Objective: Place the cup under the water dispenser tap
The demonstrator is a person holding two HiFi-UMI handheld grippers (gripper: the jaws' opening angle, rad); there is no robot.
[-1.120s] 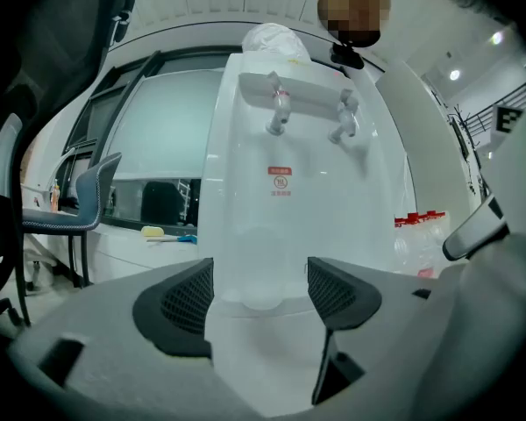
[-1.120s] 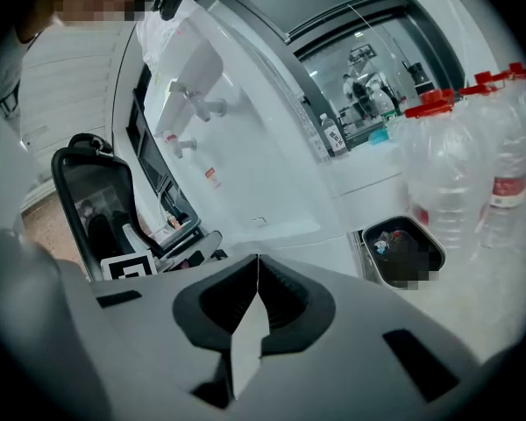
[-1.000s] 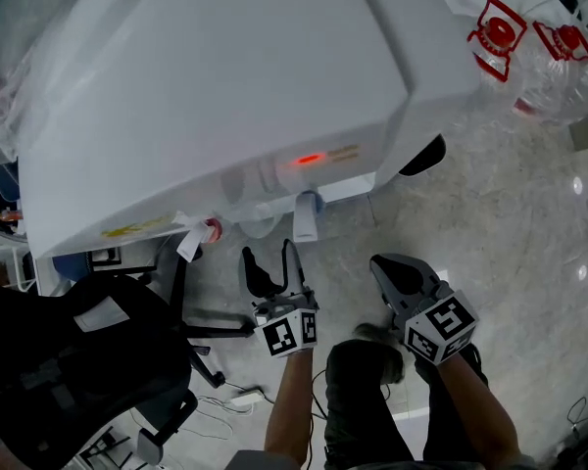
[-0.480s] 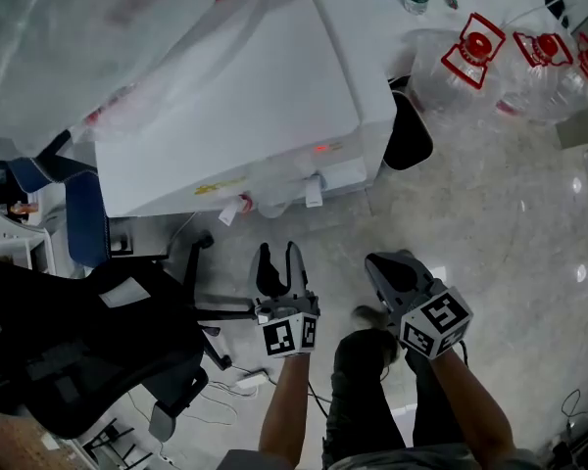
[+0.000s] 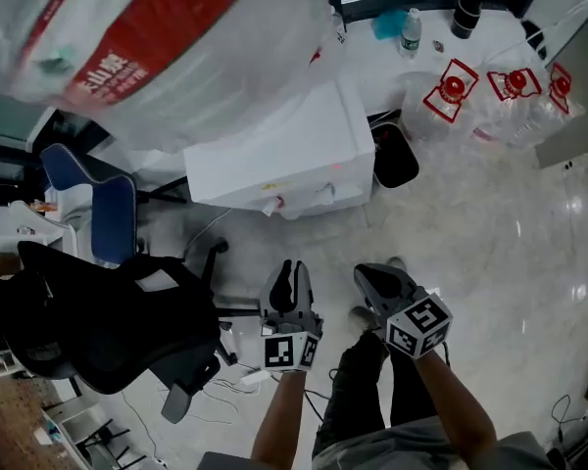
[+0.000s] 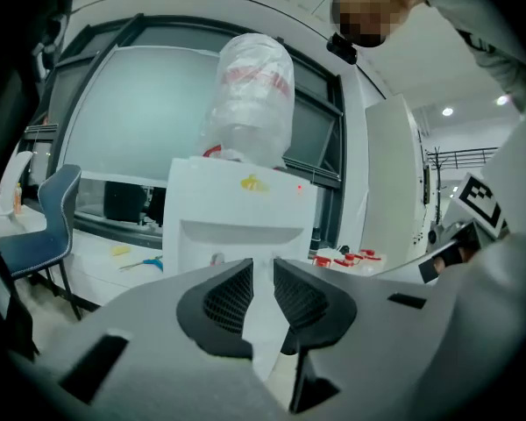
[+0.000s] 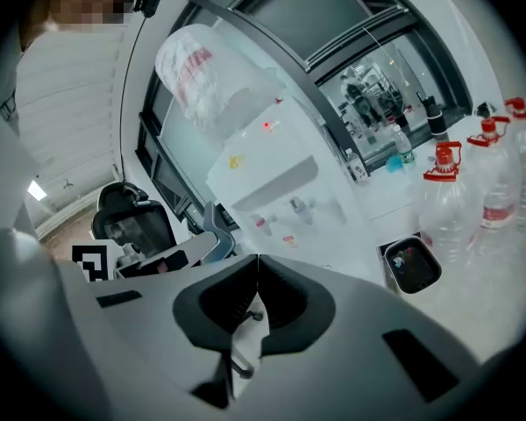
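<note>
The white water dispenser (image 5: 274, 155) stands ahead of me on the floor, with a plastic-wrapped bottle (image 5: 127, 57) on top. Its red tap (image 5: 274, 207) and a second tap (image 5: 325, 192) stick out of the front. No cup shows in any view. My left gripper (image 5: 292, 280) is held low in front of the dispenser; its jaws are closing, a narrow gap is left and nothing is between them. My right gripper (image 5: 377, 280) hangs beside it, shut and empty. The left gripper view faces the dispenser (image 6: 237, 217) straight on, and the right gripper view has it (image 7: 272, 182) at an angle.
A black office chair (image 5: 98, 321) is close on my left, with a blue chair (image 5: 88, 199) behind it. A black bin (image 5: 394, 160) sits right of the dispenser. Clear water jugs with red caps (image 5: 451, 96) stand farther right. Cables (image 5: 237, 375) lie on the floor by my legs.
The head view has pulled up and back, so the dispenser looks smaller and farther. Both grippers rose with it. The left jaws went from wide apart to nearly together.
</note>
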